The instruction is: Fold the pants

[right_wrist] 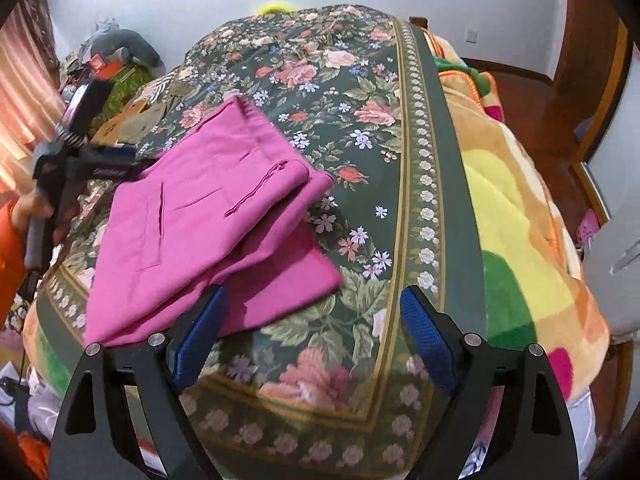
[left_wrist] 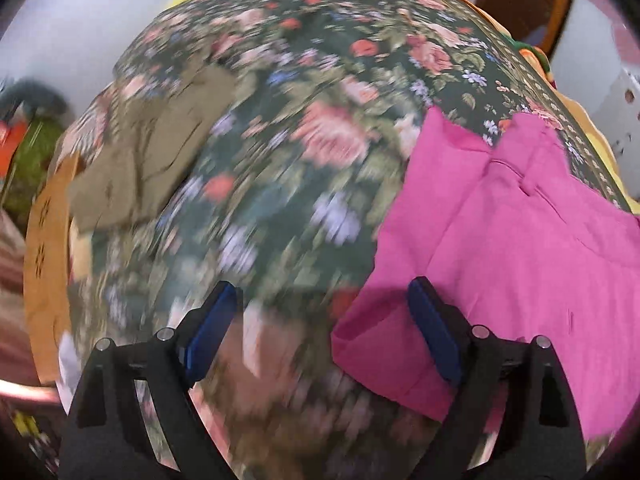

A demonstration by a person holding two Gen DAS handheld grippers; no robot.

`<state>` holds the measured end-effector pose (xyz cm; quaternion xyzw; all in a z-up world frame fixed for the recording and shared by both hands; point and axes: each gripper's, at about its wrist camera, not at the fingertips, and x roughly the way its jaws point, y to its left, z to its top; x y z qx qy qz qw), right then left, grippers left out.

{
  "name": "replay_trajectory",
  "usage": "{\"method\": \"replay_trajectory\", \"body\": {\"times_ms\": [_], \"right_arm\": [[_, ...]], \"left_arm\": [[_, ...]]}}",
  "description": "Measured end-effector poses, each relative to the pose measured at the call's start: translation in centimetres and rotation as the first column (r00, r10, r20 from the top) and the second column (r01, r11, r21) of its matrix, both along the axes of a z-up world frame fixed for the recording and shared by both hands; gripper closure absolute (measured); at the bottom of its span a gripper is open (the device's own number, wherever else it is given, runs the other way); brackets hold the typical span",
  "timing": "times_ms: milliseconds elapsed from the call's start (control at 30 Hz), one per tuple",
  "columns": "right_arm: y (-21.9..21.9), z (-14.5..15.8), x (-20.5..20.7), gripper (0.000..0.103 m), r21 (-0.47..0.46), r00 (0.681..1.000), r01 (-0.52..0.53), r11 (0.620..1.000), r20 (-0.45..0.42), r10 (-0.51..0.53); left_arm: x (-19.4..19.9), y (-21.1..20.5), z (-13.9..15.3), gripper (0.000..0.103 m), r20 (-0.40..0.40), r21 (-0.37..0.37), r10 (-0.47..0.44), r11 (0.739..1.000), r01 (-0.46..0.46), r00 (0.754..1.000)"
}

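Pants (right_wrist: 208, 216), one pair (folded), between two open grippers.

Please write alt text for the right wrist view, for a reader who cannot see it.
Folded pink pants lie on a dark floral bedspread, ahead and left of the open, empty right gripper. The left gripper is at the pants' far left edge; a colourful blanket lies to the right.

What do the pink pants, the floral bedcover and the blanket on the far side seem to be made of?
Pink pants: matte woven fabric, likely cotton or a blend; stitched seams and soft creases show.
Floral bedcover: smooth printed woven cloth lying flat, roses on dark green with a patterned border.
Blanket: plush fleece by its fuzzy, thick pile in yellow, green and orange; fibre type cannot be told.
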<state>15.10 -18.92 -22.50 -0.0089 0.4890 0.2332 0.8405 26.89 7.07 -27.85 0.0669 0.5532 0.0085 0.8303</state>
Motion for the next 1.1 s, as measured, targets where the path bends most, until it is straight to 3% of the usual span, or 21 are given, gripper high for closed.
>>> {"method": "replay_trajectory", "body": {"times_ms": [233,367,500,700,800,933,1100], "right_arm": [[0.8,1.7,-1.6,0.017,0.030,0.999,-0.021,0.999,0.038,0.019],[2.2,1.8,-1.8,0.017,0.059,0.998,-0.058,0.997,0.043,0.056],[3.9,0.5,-1.0,0.017,0.030,0.996,-0.075,0.997,0.039,0.074],[4.0,-1.3,0.0,0.019,0.033,0.994,-0.112,0.993,0.003,0.112],[3.7,-1.0,-0.1,0.019,-0.050,0.995,-0.090,0.995,0.049,0.092],[3.0,-0.5,0.5,0.019,-0.066,0.996,-0.080,0.995,0.037,0.082],[3.2,1.2,0.8,0.019,-0.063,0.994,-0.079,0.995,0.065,0.083]], "left_arm": [[-6.3,1.4,1.5,0.014,0.034,-0.028,0.055,0.998,-0.054,0.998],[-9.0,3.0,1.5,0.014,0.028,-0.107,0.107,0.989,-0.104,0.994],[-11.0,4.7,1.3,0.014,0.027,-0.186,0.170,0.969,-0.162,0.985],[-12.3,6.0,1.5,0.014,0.042,-0.145,0.206,0.969,-0.198,0.978],[-12.1,6.4,2.2,0.015,0.050,-0.084,0.218,0.973,-0.214,0.975],[-11.9,6.0,4.4,0.015,0.104,-0.097,0.200,0.977,-0.190,0.974],[-10.9,3.2,6.5,0.015,0.159,-0.136,0.119,0.986,-0.098,0.980]]}}
